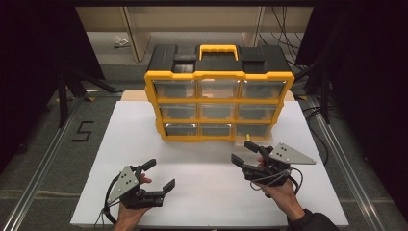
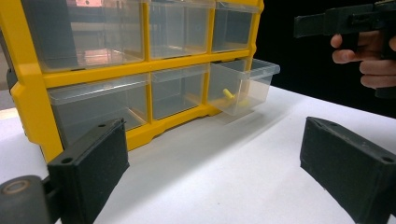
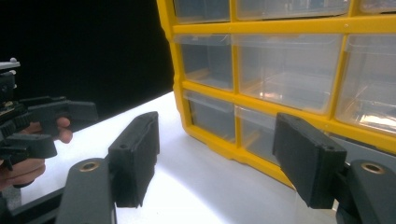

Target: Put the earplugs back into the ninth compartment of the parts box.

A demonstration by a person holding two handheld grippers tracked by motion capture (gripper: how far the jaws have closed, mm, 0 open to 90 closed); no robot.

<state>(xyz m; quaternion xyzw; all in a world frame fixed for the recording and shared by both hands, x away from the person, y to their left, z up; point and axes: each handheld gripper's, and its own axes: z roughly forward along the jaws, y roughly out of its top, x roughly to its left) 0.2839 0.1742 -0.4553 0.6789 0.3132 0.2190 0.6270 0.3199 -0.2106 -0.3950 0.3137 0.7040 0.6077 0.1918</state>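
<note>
A yellow-framed organiser (image 1: 219, 103) with a black top and clear drawers stands at the back middle of the white board (image 1: 207, 192). Its bottom right drawer (image 1: 250, 138) is pulled partly out, and a small yellow piece (image 2: 228, 94) lies inside it. My right gripper (image 1: 242, 152) hovers just in front of that drawer, jaws open with nothing between them. In the right gripper view (image 3: 222, 156) its jaws frame the organiser's lower left corner (image 3: 187, 116). My left gripper (image 1: 159, 174) rests near the board's front left, open and empty, facing the organiser (image 2: 28, 88) across bare board (image 2: 219, 168).
Metal rails (image 1: 43, 163) run along the floor on both sides of the board. A black stand (image 1: 62, 96) is at the left, cables (image 1: 312, 113) trail at the back right, and a "5" mark (image 1: 82, 131) is on the floor.
</note>
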